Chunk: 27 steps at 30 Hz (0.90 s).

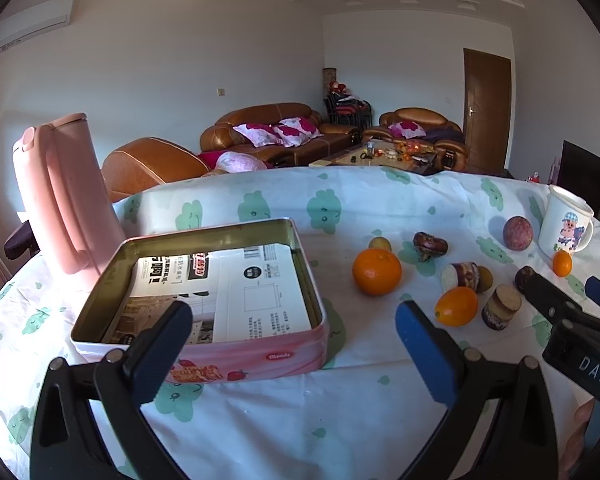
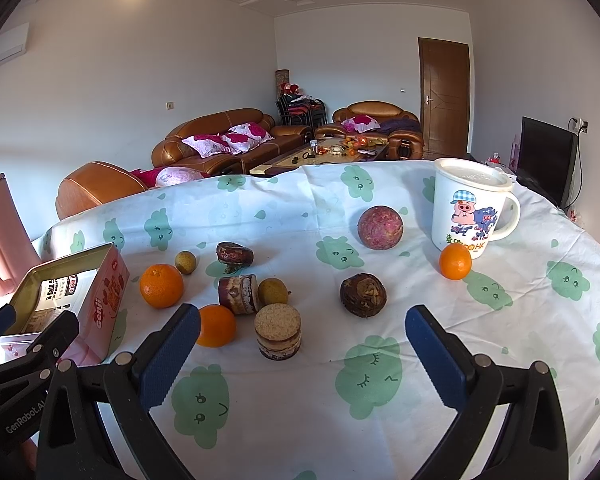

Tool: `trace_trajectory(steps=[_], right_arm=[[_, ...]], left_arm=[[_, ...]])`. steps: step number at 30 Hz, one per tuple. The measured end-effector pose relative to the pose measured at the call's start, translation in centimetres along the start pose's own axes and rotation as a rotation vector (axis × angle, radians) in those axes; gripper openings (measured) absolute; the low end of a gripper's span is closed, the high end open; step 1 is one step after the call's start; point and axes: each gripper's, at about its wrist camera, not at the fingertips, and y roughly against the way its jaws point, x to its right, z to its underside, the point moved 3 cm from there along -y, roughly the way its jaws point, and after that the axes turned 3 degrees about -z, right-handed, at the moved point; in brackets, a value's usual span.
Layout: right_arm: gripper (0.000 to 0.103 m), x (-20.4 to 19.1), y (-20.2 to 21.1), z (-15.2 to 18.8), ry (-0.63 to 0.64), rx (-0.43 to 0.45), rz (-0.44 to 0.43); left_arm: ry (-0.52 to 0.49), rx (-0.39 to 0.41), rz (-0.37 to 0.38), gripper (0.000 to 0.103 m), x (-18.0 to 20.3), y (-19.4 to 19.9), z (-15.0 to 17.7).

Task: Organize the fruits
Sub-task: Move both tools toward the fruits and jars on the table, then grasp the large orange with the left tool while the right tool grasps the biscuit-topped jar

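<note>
1. The left gripper [image 1: 294, 328] hovers over the tablecloth [image 1: 340, 420] with its fingers spread apart and nothing between them; its left finger overlaps the near wall of the tin [image 1: 220, 356] in its own camera.
2. The right gripper [image 2: 302, 338] is likewise spread wide and empty, above the cloth on the near side of the fruit.
3. The tin is open, with a printed sheet [image 1: 228, 292] lying flat inside. Every fruit lies on the cloth to the right of the tin; none is in it.
4. Nearest the tin is a large orange [image 1: 377, 271], with a small yellow-green fruit [image 1: 379, 243] just behind it. Further right lie a second orange [image 1: 456, 306] and two cut brown-skinned pieces [image 1: 500, 307].
5. Only the left view shows the tin's whole interior and the pink jug [image 1: 60, 196] standing behind the tin to its left.
6. Only the right view shows clearly the dark round fruit [image 2: 363, 294], the purple-red ball [image 2: 380, 227], the small orange [image 2: 455, 261] just in front of the mug [image 2: 466, 208], and the mug's lid.
</note>
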Motion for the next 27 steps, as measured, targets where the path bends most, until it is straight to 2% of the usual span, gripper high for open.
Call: trace_trajectory(steps=[15, 19, 27], right_arm=[[0.102, 1.2, 0.0, -0.1, -0.026, -0.005, 0.021], [0.102, 2.3, -0.2, -0.3, -0.06, -0.032, 0.012], [0.102, 7.5, 2.3, -1.8, -0.028, 0.02, 0.078]], left_arm=[[0.004, -0.006, 0.032, 0.103, 0.4, -0.1, 0.2], [-0.001, -0.014, 0.053, 0.103, 0.8, 0.3, 0.5], [-0.029, -0.034, 0.128, 0.103, 3.2, 1.3, 1.0]])
